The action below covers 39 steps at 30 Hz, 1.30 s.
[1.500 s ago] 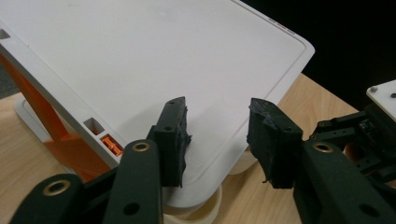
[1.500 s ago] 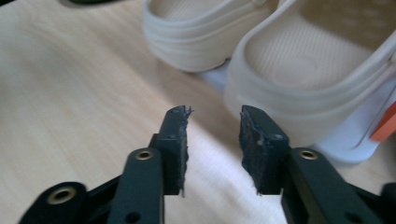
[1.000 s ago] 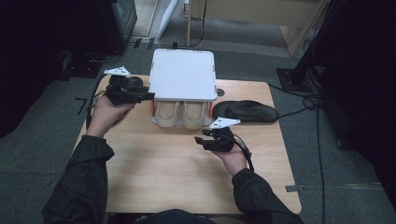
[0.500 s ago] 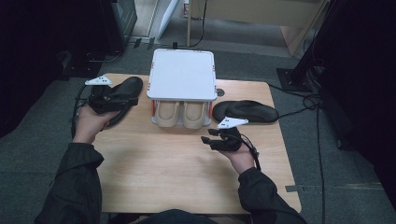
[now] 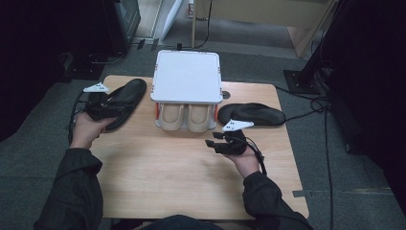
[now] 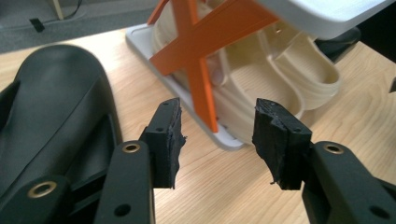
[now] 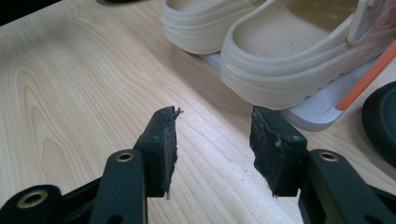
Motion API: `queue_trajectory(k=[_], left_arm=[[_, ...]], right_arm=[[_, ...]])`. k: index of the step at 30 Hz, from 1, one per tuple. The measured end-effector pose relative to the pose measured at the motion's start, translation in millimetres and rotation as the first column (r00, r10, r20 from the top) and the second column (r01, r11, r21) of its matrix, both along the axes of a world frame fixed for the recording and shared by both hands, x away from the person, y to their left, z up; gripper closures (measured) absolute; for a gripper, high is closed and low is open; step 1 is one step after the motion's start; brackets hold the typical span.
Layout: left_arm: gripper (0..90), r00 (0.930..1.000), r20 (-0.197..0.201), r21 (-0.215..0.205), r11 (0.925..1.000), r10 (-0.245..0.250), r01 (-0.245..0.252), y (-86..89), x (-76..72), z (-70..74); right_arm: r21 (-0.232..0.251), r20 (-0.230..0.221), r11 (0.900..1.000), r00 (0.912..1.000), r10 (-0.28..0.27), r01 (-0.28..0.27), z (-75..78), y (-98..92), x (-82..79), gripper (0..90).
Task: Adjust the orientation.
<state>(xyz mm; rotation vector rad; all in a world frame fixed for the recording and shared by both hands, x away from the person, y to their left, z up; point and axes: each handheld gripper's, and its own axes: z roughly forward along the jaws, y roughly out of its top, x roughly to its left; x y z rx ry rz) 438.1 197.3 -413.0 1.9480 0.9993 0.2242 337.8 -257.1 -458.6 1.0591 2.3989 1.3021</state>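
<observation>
A white two-tier rack (image 5: 186,76) stands at the table's far middle, with a pair of cream clogs (image 5: 184,117) on its lower shelf. One black slipper (image 5: 125,98) lies left of the rack and another (image 5: 253,114) lies to its right. My left gripper (image 5: 115,111) hovers at the left slipper's near side. Its jaws have just been closing a little, but it is open with nothing between them (image 6: 219,116); the slipper (image 6: 56,116) is to their left and the rack's orange cross brace (image 6: 201,60) ahead. My right gripper (image 5: 211,143) is open over bare wood (image 7: 212,121), short of the clogs (image 7: 280,60).
The wooden table (image 5: 191,187) has wide free room on its near half. Cables (image 5: 316,108) trail off the right edge. Grey carpet and dark furniture surround the table.
My left hand has drawn back to the left and toward the near edge, sinking lower, and the left black slipper now lies in plain sight. The right hand has barely moved.
</observation>
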Motion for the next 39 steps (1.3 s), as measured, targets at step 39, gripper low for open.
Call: queue_trajectory(k=[39], left_arm=[[65.1, 0.9830, -0.124, 0.059, 0.9899, 0.136, -0.129, 39.2, 12.0, -83.6]], right_arm=[[-0.022, -0.009, 0.999, 0.9996, 0.026, -0.026, -4.0, 7.5, 0.4, 52.5]])
